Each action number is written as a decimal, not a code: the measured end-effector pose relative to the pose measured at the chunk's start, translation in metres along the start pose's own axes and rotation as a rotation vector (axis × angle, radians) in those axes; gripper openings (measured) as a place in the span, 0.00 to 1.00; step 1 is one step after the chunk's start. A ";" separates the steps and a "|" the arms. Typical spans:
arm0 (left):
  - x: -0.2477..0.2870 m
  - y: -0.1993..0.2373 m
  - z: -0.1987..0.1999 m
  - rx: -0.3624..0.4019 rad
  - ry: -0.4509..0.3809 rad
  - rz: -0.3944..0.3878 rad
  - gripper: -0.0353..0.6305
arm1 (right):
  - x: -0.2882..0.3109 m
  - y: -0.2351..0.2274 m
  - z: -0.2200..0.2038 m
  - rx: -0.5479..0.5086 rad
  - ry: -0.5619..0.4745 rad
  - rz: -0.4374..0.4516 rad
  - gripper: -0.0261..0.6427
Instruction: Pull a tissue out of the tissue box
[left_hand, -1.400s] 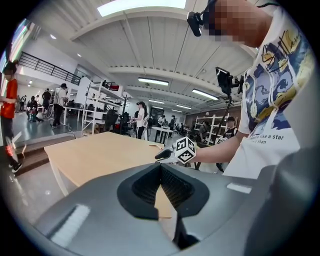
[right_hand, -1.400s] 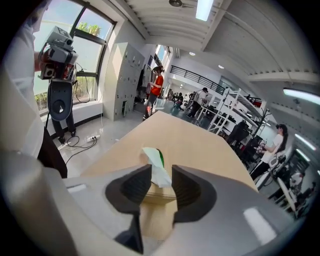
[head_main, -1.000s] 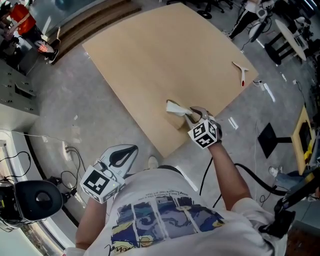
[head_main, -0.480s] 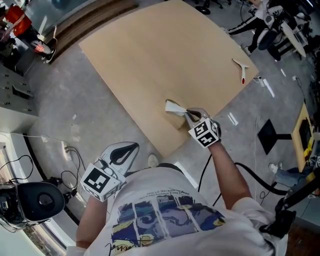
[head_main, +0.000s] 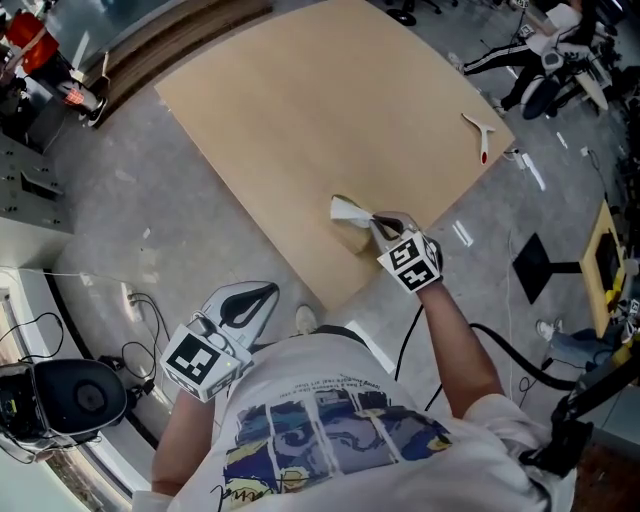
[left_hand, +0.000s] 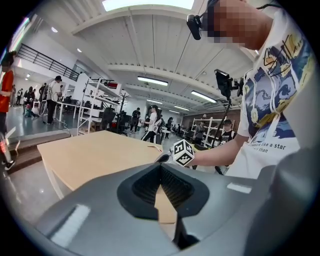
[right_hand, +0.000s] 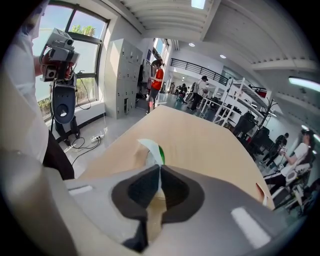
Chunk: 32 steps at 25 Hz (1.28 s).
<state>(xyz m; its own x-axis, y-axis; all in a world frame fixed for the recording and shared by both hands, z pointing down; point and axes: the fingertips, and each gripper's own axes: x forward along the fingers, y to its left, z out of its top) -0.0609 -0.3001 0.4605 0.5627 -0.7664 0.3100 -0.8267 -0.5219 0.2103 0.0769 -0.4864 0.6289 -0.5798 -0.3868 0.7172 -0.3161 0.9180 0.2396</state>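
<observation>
A white tissue (head_main: 346, 209) sticks up from a tan tissue box (head_main: 357, 238) near the table's front edge. My right gripper (head_main: 376, 226) reaches down onto it, and its jaws are closing tight on the tissue (right_hand: 150, 149), whose thin sheet runs between the pads. A green patch shows beside the tissue at the box (right_hand: 136, 159) top. My left gripper (head_main: 268, 293) hangs off the table, close to the person's body, and is shut with nothing in it. In the left gripper view its jaws (left_hand: 161, 168) point at the table, with the right gripper's marker cube (left_hand: 183, 152) beyond.
The wooden table (head_main: 320, 110) is bare except for a small white Y-shaped tool with a red tip (head_main: 480, 133) at its far right corner. An office chair (head_main: 75, 395) and cables lie on the floor at lower left. People and shelving stand in the background.
The right gripper's jaws have closed on the tissue. Both hands have stayed about where they were.
</observation>
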 end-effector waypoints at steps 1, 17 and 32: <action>-0.002 0.000 -0.001 -0.001 -0.001 -0.001 0.06 | -0.001 0.000 0.002 0.005 -0.002 -0.004 0.05; -0.051 -0.007 -0.004 0.028 -0.019 -0.033 0.06 | -0.036 0.006 0.037 0.086 -0.066 -0.107 0.05; -0.111 -0.043 -0.026 0.051 -0.044 -0.087 0.06 | -0.106 0.061 0.067 0.100 -0.138 -0.204 0.05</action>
<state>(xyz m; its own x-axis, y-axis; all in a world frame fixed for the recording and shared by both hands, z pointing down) -0.0876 -0.1833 0.4409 0.6324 -0.7326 0.2517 -0.7745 -0.6045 0.1865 0.0688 -0.3949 0.5236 -0.5914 -0.5774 0.5628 -0.5052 0.8094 0.2995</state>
